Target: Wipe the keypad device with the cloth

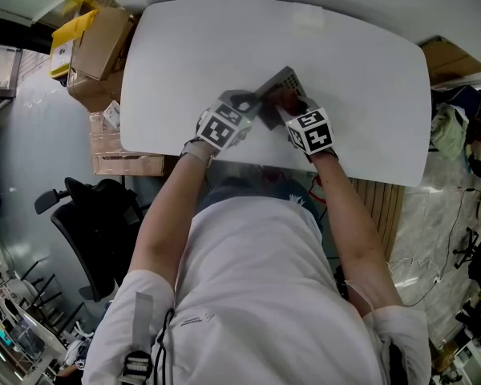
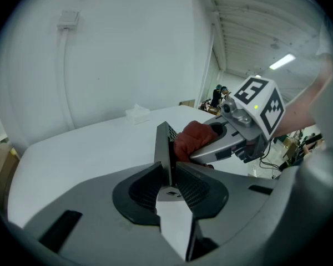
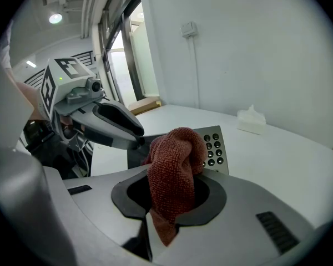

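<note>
Pinching the keypad (image 2: pixel 165 143) by one edge, the left gripper (image 2: pixel 169 176) is clamped tight and holds it tilted up, long axis running away from its jaws. The right gripper (image 3: pixel 167 201) — closed on the cloth (image 3: pixel 175 159) — presses it against the keypad's face, just beside the buttons, which likely get the next stroke.

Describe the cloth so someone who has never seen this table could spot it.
Over the white table, near the person's edge, the left claw grips a grey keypad device. The cloth is the bunched rust-red wad pinched in the right claw, right at the device's face: the only soft, coloured thing among grey and white.
</note>
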Demonstrator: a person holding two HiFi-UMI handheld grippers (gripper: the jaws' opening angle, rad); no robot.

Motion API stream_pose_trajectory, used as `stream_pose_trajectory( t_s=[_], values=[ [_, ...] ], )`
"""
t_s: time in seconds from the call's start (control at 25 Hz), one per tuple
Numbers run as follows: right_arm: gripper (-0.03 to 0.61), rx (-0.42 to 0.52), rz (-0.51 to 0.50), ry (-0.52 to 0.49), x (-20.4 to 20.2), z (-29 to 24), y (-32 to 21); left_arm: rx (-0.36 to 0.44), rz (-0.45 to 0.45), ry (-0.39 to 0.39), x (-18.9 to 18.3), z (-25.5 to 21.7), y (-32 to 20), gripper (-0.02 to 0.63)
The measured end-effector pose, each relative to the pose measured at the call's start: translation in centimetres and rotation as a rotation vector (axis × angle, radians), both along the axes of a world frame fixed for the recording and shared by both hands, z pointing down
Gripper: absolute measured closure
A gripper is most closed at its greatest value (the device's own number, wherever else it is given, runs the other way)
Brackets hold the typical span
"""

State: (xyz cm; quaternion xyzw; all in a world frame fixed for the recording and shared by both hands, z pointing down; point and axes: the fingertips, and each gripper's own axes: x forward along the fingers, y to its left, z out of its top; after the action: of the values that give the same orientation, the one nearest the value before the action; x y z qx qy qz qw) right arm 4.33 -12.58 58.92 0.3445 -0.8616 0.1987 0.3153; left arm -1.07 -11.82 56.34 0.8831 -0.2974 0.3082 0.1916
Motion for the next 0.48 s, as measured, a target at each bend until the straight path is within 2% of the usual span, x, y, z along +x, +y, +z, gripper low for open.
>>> stream_pose_trajectory(
  t_s=[0.48],
  values=[
    [0.488,-0.04,0.021,-0.003,1.1,1.5,1.3,-0.002,-0.004,0.001,-0.1,0.0,0.0,0.541]
  ],
)
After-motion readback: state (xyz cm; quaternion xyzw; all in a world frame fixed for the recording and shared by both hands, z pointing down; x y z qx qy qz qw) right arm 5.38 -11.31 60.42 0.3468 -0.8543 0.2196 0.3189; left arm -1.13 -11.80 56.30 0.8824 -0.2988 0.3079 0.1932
